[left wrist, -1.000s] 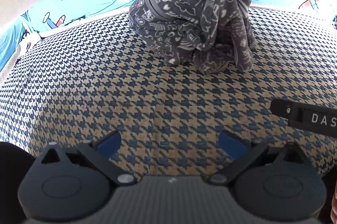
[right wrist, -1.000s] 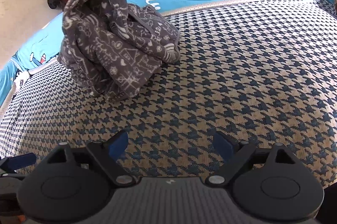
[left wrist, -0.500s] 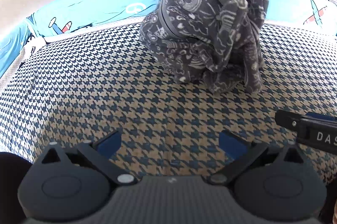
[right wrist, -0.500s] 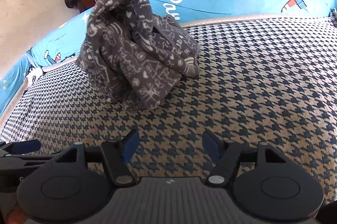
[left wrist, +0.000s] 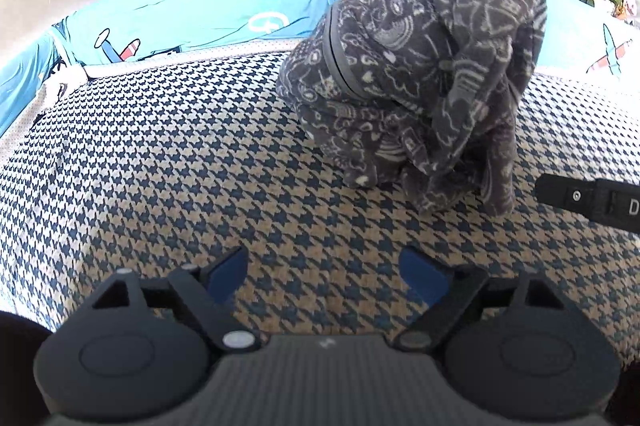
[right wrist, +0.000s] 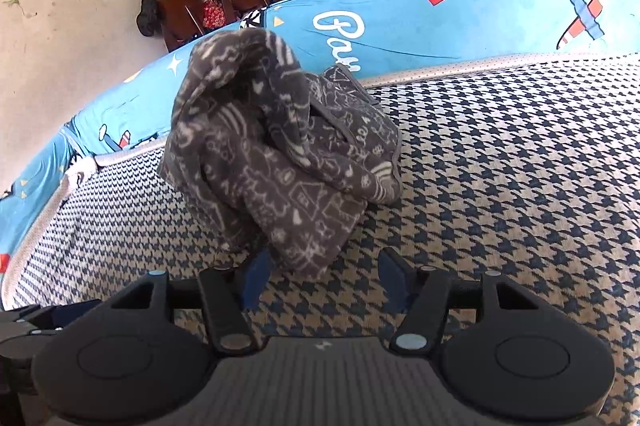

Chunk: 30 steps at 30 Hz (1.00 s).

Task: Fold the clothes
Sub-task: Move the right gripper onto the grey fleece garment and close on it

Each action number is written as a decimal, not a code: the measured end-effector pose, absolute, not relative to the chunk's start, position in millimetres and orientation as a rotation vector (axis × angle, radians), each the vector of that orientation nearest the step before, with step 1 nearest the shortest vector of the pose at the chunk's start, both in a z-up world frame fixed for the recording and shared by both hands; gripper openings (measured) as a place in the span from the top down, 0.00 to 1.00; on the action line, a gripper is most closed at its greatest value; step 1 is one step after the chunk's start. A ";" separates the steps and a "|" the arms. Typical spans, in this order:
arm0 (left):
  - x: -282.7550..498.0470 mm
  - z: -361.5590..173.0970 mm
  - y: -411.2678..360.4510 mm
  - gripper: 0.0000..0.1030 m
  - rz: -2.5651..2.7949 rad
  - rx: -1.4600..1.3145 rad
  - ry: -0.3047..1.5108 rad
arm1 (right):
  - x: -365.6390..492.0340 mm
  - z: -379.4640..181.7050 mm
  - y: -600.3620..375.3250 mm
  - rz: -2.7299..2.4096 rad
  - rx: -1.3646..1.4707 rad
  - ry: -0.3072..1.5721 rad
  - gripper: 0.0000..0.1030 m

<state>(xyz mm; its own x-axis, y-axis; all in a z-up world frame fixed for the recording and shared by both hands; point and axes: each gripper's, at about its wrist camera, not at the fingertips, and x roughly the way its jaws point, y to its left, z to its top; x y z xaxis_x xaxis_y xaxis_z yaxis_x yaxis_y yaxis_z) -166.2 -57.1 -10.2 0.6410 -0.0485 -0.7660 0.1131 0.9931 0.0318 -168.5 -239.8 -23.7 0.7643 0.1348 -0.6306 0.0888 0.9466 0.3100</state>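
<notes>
Garment: grey fleece (right wrist: 280, 149) in a tall crumpled heap, nothing folded yet, sitting on the houndstooth bed cover (left wrist: 168, 161) near the blue bumper (right wrist: 460, 13) at the far edge.
Left gripper (left wrist: 324, 274): jaws have just been narrowing but stand spread, only cover between them. Empty!
Right gripper (right wrist: 320, 280): jaws have been closing in too, a gap remains, no cloth inside; the heap's lowest flap hangs just above and ahead of the left pad (right wrist: 256, 276), and whether it brushes it I cannot tell.
Which way: from the left view the fleece lies ahead and to the right, well apart; from the right view it is dead ahead, slightly left, right at the fingertips.
Nearer hand: the right, clearly.
Long axis: none to speak of, the heap stands upright, tallest at its folded-over peak.
Next move, my call: right jaws take that near flap, left crosses rightward for another edge, then spread it flat.
</notes>
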 end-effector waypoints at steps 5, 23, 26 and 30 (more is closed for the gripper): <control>-149.9 -5.2 -47.6 0.15 -0.065 0.074 0.860 | -160.9 -17.8 -238.2 0.094 0.337 0.665 0.33; -68.5 11.0 -9.6 0.00 -0.063 0.021 0.782 | -124.4 -14.9 -201.9 0.198 0.219 0.591 0.31; -53.2 12.7 -9.7 0.00 -0.072 0.002 0.768 | -114.1 -17.1 -201.9 0.183 0.213 0.584 0.32; -32.8 14.3 -10.7 0.00 -0.082 -0.021 0.751 | -103.1 -19.4 -202.7 0.158 0.207 0.581 0.44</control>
